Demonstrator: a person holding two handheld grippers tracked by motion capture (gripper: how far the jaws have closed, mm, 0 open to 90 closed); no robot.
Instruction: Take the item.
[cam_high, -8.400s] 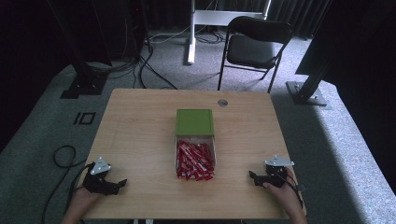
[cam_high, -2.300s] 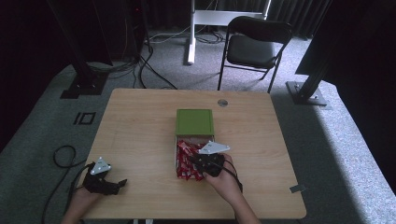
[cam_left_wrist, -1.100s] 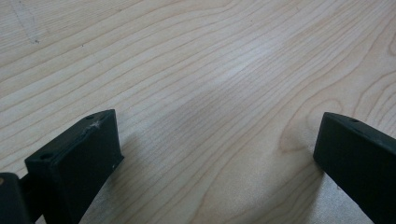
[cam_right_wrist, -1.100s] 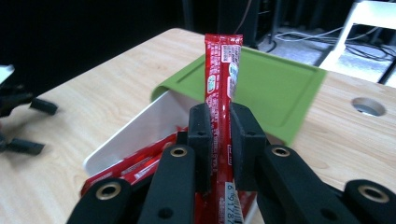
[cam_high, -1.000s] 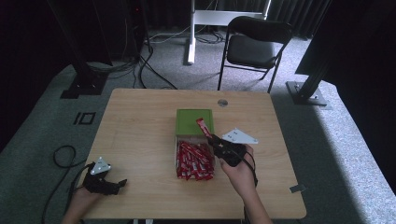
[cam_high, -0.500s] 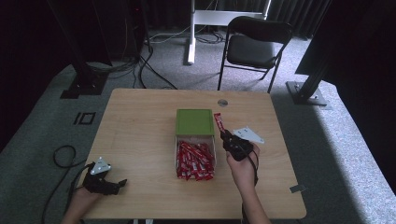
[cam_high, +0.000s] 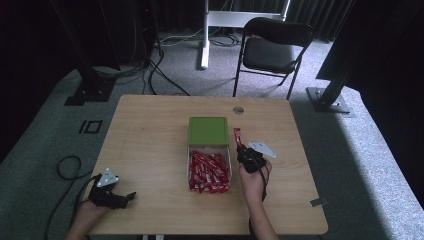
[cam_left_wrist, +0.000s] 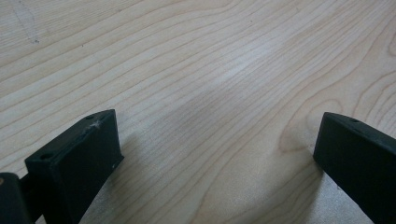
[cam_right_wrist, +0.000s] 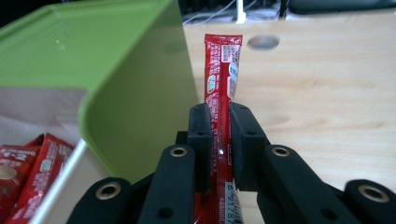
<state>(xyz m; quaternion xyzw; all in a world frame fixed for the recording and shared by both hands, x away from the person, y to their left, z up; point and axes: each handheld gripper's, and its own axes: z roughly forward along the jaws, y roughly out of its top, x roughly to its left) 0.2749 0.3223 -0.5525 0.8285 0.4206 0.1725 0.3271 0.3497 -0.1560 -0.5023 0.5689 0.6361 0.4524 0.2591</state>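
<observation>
**Where things sit on the table**

The box (cam_high: 209, 172) sits mid-table (cam_high: 150, 130), its lid (cam_high: 208, 131) behind it. The right gripper (cam_high: 240, 145) holds a packet (cam_high: 236, 136) just right of the lid. The left gripper (cam_high: 125, 196) rests near the front left corner.

Probably a recording studio, black drapes (cam_high: 45, 45), floor cables (cam_high: 155, 65), folding chair (cam_high: 272, 47)

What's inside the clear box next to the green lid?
The clear box holds a heap of red packets. The packets cover its bottom. The right claw is shut on one red packet beside the green lid.
</observation>
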